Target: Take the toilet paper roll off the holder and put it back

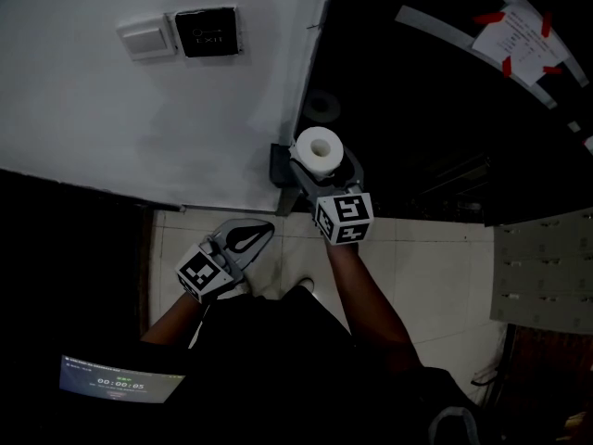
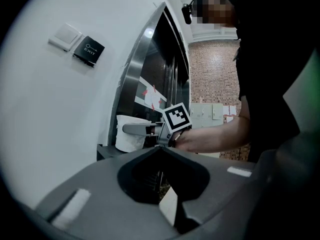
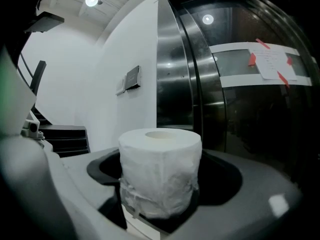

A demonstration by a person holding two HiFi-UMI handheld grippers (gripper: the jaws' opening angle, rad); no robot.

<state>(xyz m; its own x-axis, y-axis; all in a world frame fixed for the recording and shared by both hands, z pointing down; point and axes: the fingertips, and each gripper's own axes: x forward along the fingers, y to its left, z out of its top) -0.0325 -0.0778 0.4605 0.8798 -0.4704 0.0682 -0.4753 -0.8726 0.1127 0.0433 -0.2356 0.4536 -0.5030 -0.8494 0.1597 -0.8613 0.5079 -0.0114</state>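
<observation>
1 toilet paper roll (image 1: 318,151) is seen upright on a small dark holder (image 1: 280,168), fixed at the white wall (image 1: 93,109) edge above a pale tiled floor (image 1: 417,258).

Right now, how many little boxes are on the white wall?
2. A white switch sits on the left, a black exit button right beside it. I see no others.

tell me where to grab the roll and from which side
Grip the roll by its curved side, about mid-height, coming in level from the open side opposite the wall. It stands upright on the holder with the core hole up, so both flanks are free for the jaws. The right gripper is already placed this way, its jaws closing with the roll between them.
</observation>
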